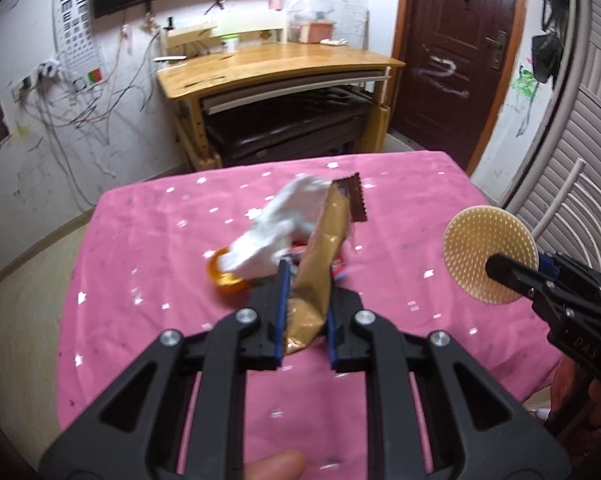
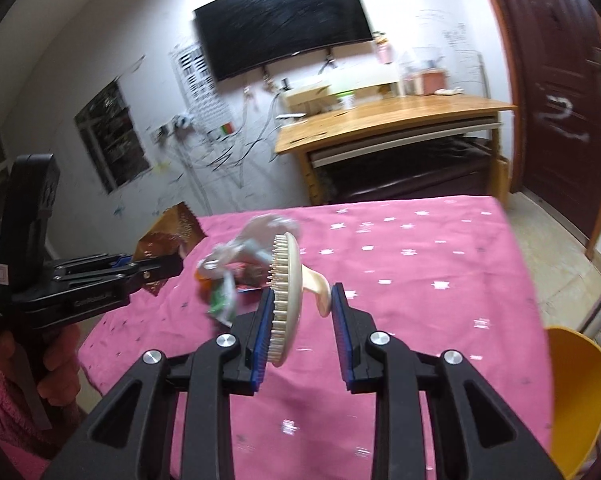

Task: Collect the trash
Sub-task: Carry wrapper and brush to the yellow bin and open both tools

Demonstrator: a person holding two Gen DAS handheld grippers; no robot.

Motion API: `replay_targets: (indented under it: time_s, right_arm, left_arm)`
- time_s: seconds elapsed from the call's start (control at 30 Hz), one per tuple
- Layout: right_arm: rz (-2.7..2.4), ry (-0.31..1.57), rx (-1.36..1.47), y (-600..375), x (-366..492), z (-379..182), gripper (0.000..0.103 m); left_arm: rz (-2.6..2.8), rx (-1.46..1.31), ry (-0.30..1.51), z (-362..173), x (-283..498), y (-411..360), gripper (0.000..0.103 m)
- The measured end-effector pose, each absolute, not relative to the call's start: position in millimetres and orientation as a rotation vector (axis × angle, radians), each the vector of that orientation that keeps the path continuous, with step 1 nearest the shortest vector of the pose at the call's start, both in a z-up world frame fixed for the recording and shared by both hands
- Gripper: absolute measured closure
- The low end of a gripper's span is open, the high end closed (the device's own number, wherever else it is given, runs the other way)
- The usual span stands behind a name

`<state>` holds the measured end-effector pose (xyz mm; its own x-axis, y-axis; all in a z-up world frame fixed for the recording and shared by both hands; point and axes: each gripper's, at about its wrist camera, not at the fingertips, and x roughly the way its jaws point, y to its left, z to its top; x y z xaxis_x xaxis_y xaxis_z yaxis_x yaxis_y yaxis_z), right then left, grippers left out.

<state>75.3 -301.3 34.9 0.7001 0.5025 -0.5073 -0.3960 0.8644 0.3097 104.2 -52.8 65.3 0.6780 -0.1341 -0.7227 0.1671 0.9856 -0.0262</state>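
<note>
My left gripper (image 1: 308,276) is shut on a gold and brown snack wrapper (image 1: 320,248), held up above the pink star-patterned tablecloth (image 1: 400,216). Behind it on the cloth lies a small pile of trash: crumpled white paper (image 1: 268,232), an orange piece (image 1: 224,278) and bits of red wrapper. In the right wrist view my right gripper (image 2: 302,292) is shut on a round cream bristle brush (image 2: 286,292), one pad on the bristles, the other on its loop handle. The trash pile (image 2: 232,268) lies just beyond. At the left, the left gripper (image 2: 166,268) holds the wrapper (image 2: 172,232) off the table's edge.
A wooden desk (image 1: 284,64) stands against the scribbled wall under a dark screen, and a brown door (image 1: 452,60) is at the right. A yellow seat (image 2: 576,392) sits by the table's right edge (image 2: 516,248). A hand in a pink sleeve (image 2: 56,368) grips the left tool.
</note>
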Motion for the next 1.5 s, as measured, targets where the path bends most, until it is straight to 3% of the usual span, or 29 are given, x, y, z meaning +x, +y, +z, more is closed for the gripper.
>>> replay_targets:
  time_s: [0.73,1.37,1.47,1.5]
  right_arm:
    - [0.074,0.531,0.327,-499.1,49.9,0.7,0.08]
    - [-0.061,0.634,0.395,-554.5,57.1,-45.4,0.08]
    - [-0.069,0.643,0.398,-557.0,58.0,-48.4,0.079]
    - [-0.065,0.643,0.406,-558.0,57.8,-48.4,0.079]
  left_arm:
    - [-0.368,0.101,0.829,69.1,122.1,-223.3,0.089]
    - [-0.569,0.113,0.972,32.5,142.8,-352.9,0.089]
    - [-0.59,0.068,1.028,25.0,149.2,-360.6,0.08]
    - [-0.588,0.063,1.034,24.1,150.8,-363.1,0.071]
